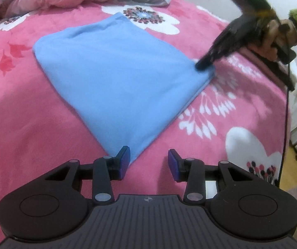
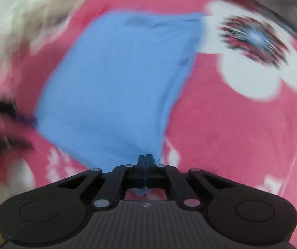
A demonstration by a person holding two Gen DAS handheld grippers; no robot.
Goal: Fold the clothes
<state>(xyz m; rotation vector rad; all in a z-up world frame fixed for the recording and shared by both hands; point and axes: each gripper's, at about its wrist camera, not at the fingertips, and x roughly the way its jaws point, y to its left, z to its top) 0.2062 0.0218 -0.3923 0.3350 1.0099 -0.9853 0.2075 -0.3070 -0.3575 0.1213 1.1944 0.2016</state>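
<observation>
One tool (image 2: 146,158) pinches the folded blue cloth's (image 1: 115,72) corner.

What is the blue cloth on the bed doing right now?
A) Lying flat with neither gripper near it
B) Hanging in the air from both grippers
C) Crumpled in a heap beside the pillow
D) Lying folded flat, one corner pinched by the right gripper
D: the blue cloth lies flat on the pink bed cover, and the right gripper is shut on its corner, while the left gripper stands open at another corner.
</observation>
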